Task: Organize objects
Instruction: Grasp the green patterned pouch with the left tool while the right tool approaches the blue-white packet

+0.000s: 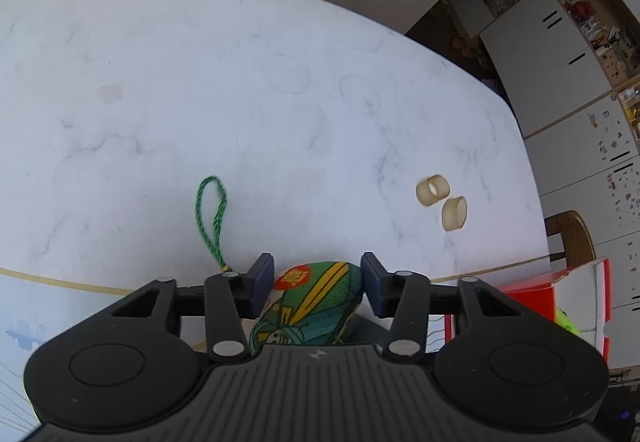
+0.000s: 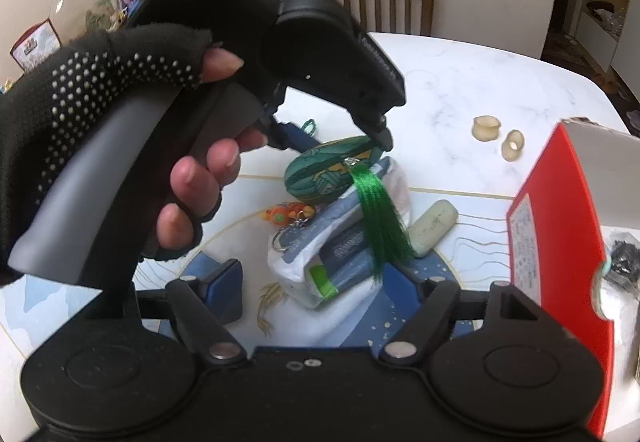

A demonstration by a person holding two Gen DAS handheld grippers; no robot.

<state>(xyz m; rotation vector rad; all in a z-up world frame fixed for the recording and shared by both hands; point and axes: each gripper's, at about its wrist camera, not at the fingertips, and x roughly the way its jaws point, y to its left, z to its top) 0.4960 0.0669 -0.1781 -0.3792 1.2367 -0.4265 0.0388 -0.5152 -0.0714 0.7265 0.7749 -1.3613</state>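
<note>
Just now the left gripper point(image 1: 318, 284) has its two blue pads on either side of a green embroidered egg-shaped ornament point(image 1: 316, 294), the pads pressing its flanks; seen from the right wrist, the ornament point(image 2: 332, 166) is lifted above the clutter with its green tassel point(image 2: 380, 218) hanging down. Its green braided loop point(image 1: 211, 218) lies stretched out over the marble table point(image 1: 200, 82) beyond the left pad. The left hand point(image 2: 120, 146), in a black dotted fingerless glove, wraps the handle. The right gripper point(image 2: 332, 282) stands apart with nothing clamped, hovering over a white plastic bag of blue packets point(image 2: 340, 250) on the placemat near the table's near edge. Beside the bag lie an orange keyring charm point(image 2: 288, 214) and a pale oblong case point(image 2: 434, 226). Two cream rings point(image 1: 442, 202) sit close together toward the table's right edge, and an open red-and-white box point(image 2: 560, 226) stands at the near right corner.
</note>
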